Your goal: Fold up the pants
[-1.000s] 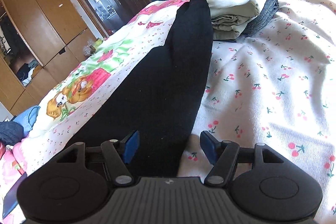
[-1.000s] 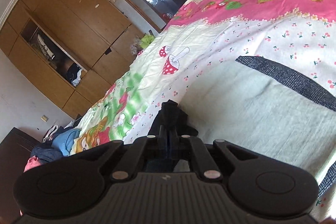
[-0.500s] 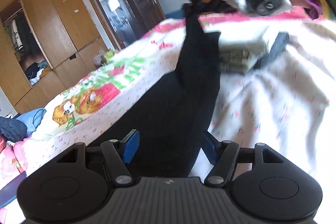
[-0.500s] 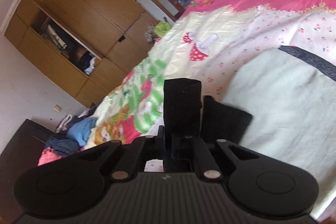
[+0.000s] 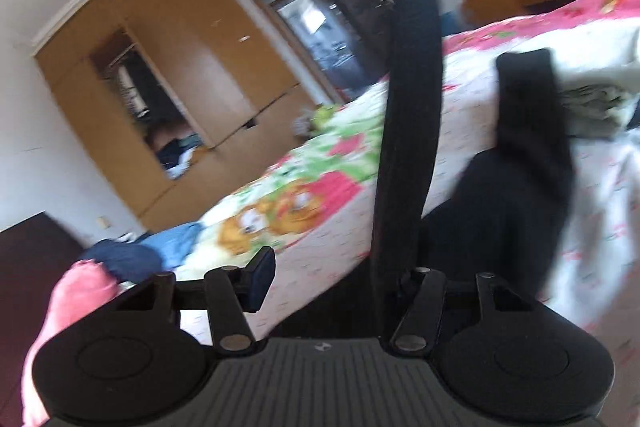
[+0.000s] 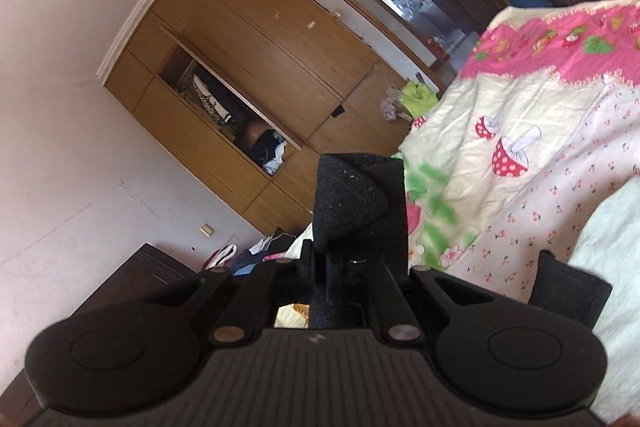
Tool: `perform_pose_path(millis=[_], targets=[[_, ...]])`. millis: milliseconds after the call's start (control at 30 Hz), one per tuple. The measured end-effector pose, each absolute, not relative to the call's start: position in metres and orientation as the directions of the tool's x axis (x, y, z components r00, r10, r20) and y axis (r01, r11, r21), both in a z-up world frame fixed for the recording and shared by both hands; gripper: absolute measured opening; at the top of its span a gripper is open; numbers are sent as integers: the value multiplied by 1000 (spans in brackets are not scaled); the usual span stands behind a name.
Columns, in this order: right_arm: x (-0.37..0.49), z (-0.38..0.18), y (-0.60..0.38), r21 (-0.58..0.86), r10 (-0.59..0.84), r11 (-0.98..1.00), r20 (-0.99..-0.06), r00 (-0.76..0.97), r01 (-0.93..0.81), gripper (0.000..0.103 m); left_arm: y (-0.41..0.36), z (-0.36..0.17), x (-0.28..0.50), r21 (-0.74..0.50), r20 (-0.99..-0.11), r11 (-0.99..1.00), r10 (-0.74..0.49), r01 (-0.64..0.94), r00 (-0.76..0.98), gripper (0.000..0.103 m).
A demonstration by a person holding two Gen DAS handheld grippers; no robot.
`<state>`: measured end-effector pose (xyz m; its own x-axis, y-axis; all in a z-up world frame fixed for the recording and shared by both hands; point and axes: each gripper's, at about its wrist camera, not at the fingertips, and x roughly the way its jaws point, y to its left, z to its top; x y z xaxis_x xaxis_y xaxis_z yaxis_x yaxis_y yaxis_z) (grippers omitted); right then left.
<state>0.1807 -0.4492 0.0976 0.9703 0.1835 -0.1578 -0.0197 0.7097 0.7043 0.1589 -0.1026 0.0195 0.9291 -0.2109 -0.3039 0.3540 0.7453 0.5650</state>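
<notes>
Right now the black pants hang in the air above the bed. One leg is pulled into a taut strip running from the top of the left wrist view down to the near edge, and the other leg droops to the right over the cherry-print sheet. The left tool has just been closing its jaws, yet they stand spread. The blue left pad is clear of the cloth, with the taut strip running down against the right finger, so nothing is pinched there.

The right tool has its jaws pressed together on a fold of the same black cloth, which sticks up as a short stub past the fingers. A loose end of the pants shows low on the right of that view, lying by a pale folded cloth.

A stack of folded clothes sits on the bed at the far right. Beyond the bed, on the left, stands a wooden wardrobe with one open compartment, and clothes lie heaped on the floor near it.
</notes>
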Motion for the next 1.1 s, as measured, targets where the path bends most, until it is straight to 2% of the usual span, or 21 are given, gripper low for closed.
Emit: perform_pose_path(millis=[133, 167, 300, 467, 533, 600, 700, 767, 833, 900, 1033, 1067, 1100], targets=[[200, 17, -477, 658, 68, 704, -436, 897, 266, 7, -98, -10, 162, 573, -415, 700, -201, 426, 887, 66], [200, 3, -482, 660, 61, 692, -456, 888, 291, 7, -101, -19, 157, 590, -429, 676, -201, 441, 881, 66], [199, -7, -480, 605, 38, 741, -471, 881, 291, 7, -112, -39, 142, 598, -471, 626, -231, 500, 852, 66], [200, 6, -476, 566, 38, 780, -468, 883, 266, 10, -121, -42, 135, 641, -436, 588, -248, 492, 865, 66], [210, 2, -477, 566, 39, 765, -517, 855, 307, 12, -121, -36, 142, 626, -449, 596, -251, 503, 857, 66], [226, 4, -480, 590, 58, 737, -542, 839, 330, 8, -118, -28, 153, 593, -467, 623, -250, 510, 848, 66], [234, 40, -470, 678, 128, 704, -412, 902, 209, 7, -110, -5, 165, 590, -419, 667, -227, 454, 879, 66], [226, 72, -459, 684, 157, 726, -274, 949, 78, 7, -101, 9, 167, 598, -364, 697, -204, 396, 909, 66], [213, 86, -456, 673, 159, 739, -204, 966, 21, 7, -94, 15, 163, 602, -329, 713, -190, 360, 925, 66], [205, 73, -460, 652, 136, 756, -251, 958, 64, 6, -91, 9, 156, 606, -335, 703, -198, 372, 921, 66], [210, 7, -482, 592, 38, 744, -501, 865, 310, 7, -103, -26, 137, 630, -446, 598, -244, 496, 861, 66], [208, -7, -487, 584, 24, 731, -537, 843, 351, 7, -109, -35, 133, 637, -467, 567, -255, 522, 847, 66], [204, -14, -489, 589, 19, 726, -533, 846, 355, 7, -112, -40, 127, 646, -478, 540, -264, 539, 838, 64]])
